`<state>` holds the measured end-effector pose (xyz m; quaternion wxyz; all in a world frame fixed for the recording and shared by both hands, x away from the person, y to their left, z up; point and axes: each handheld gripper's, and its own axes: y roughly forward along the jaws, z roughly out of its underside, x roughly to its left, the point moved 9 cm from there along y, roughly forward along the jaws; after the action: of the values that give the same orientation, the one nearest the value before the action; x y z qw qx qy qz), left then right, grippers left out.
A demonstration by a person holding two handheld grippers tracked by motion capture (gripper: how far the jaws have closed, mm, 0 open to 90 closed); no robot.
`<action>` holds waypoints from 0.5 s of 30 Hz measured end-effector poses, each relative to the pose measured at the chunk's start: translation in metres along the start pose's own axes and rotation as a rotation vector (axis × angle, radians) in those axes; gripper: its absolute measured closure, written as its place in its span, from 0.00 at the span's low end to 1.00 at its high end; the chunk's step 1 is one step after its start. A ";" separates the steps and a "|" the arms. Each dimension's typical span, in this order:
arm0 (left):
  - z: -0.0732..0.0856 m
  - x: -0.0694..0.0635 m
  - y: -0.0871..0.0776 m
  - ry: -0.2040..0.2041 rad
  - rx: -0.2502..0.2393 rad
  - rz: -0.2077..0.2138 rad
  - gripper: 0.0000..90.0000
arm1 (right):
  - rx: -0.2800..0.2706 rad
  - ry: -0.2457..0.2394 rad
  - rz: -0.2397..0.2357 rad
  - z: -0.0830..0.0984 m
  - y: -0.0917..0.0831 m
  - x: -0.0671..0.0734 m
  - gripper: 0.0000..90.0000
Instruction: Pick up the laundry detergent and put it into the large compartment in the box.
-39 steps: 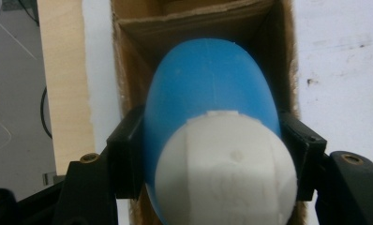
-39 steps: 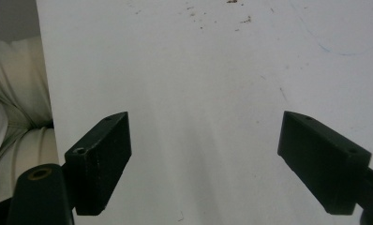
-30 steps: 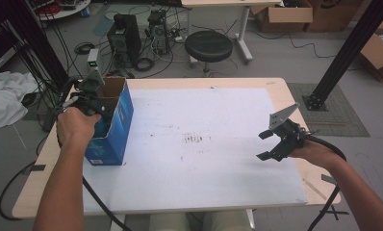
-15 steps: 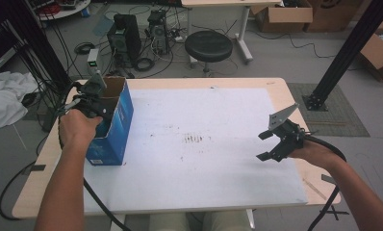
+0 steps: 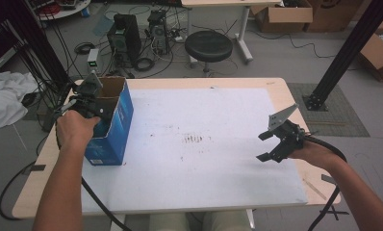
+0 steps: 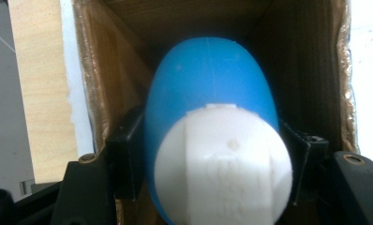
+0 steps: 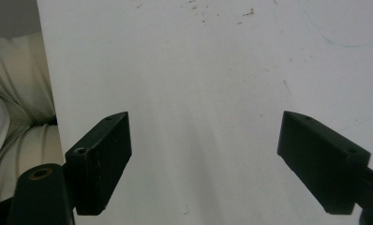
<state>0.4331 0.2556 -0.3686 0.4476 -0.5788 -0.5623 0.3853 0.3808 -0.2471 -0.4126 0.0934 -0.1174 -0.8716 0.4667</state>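
Inside the open blue box point(image 5: 113, 126), the left gripper point(image 6: 208, 154) has a blue bottle point(image 6: 208, 93) with a white cap point(image 6: 222, 164) between its jaws, which have just been opening slightly, while the right gripper point(image 7: 205, 159) hangs wide open over the white mat point(image 7: 212, 70), nothing between its jaws.

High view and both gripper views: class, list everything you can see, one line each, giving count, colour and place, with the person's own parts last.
Table: one, light wood under a white sheet, centre.
Cardboard box: one, blue outside, brown inside, open-topped, table's left edge.
Bottle: one, blue with white cap, inside the box.
Stool: one, black, floor behind the table.
Computer towers: two, black, floor behind the table.
White cloth: one, floor at left.
Left gripper: one, black, fingers on the bottle.
Right gripper: one, black, fingers apart above the sheet.
Forearms: two, bottom of the high view.
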 end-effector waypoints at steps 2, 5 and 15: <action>0.000 0.001 -0.001 -0.008 -0.008 0.013 0.40 | 0.000 0.000 -0.002 0.000 0.000 0.000 0.20; 0.000 0.001 -0.004 -0.023 -0.022 0.032 0.38 | 0.001 -0.001 -0.003 -0.001 0.000 0.000 0.20; -0.002 0.003 -0.014 -0.024 -0.046 0.045 0.33 | 0.003 -0.005 -0.009 -0.003 0.002 0.002 0.20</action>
<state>0.4308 0.2584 -0.3544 0.4187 -0.5967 -0.5633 0.3890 0.3797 -0.2428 -0.4122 0.0935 -0.1124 -0.8715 0.4681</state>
